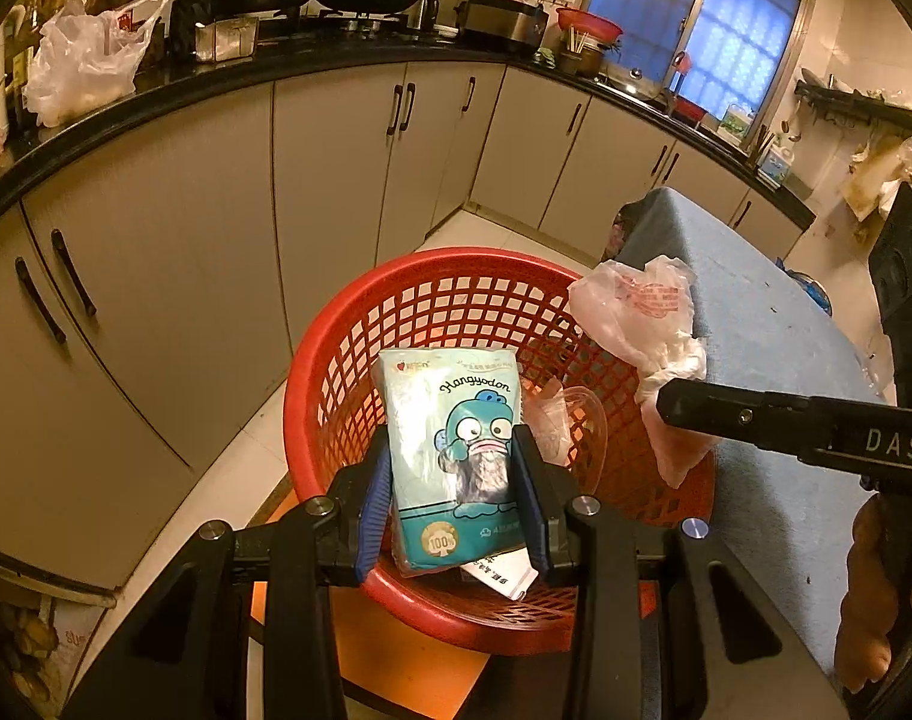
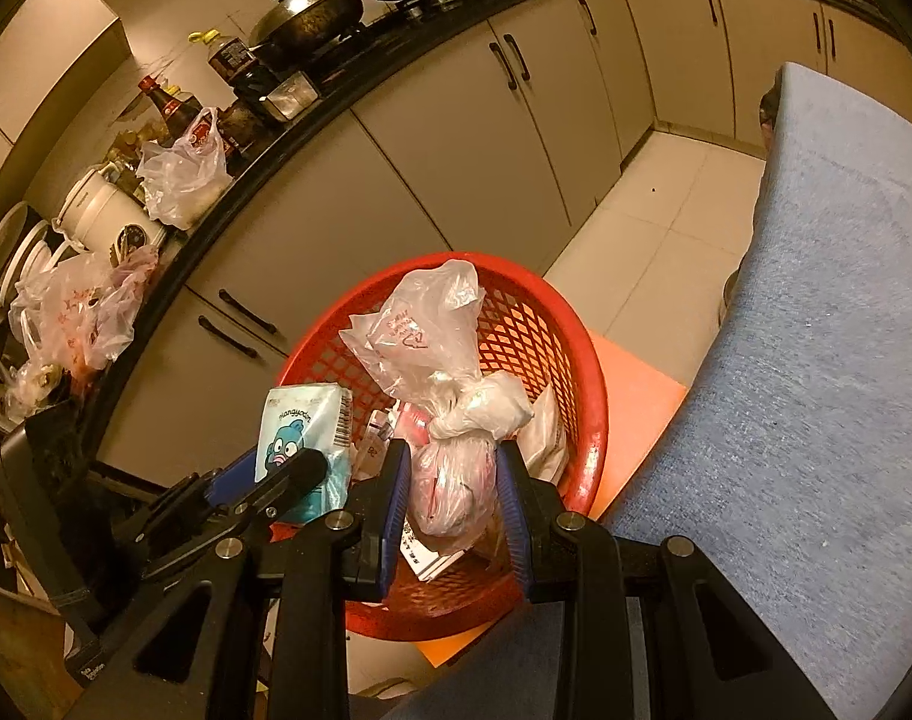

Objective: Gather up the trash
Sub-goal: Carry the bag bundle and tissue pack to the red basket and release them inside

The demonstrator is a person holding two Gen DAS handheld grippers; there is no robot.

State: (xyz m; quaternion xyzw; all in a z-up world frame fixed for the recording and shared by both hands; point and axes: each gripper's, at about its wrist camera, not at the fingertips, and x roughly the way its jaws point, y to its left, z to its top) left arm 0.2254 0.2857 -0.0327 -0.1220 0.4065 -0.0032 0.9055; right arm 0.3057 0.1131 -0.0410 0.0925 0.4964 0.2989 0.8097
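Note:
A red mesh basket (image 1: 360,324) stands on the floor beside the table; it also shows in the right wrist view (image 2: 582,360). My left gripper (image 1: 453,480) is shut on a teal tissue pack (image 1: 456,420) with a cartoon fish, held over the basket; the pack also shows in the right wrist view (image 2: 303,420). My right gripper (image 2: 453,486) is shut on a knotted plastic bag of trash (image 2: 438,384), held over the basket; the bag shows in the left wrist view (image 1: 648,324). Paper scraps (image 1: 504,576) and plastic wrappers (image 1: 567,420) lie inside the basket.
A table with a blue-grey cloth (image 1: 756,324) stands right of the basket and shows in the right wrist view (image 2: 816,360). Kitchen cabinets (image 1: 186,240) and a dark counter with pans, bottles and plastic bags (image 1: 84,60) curve behind. An orange mat (image 2: 636,396) lies under the basket.

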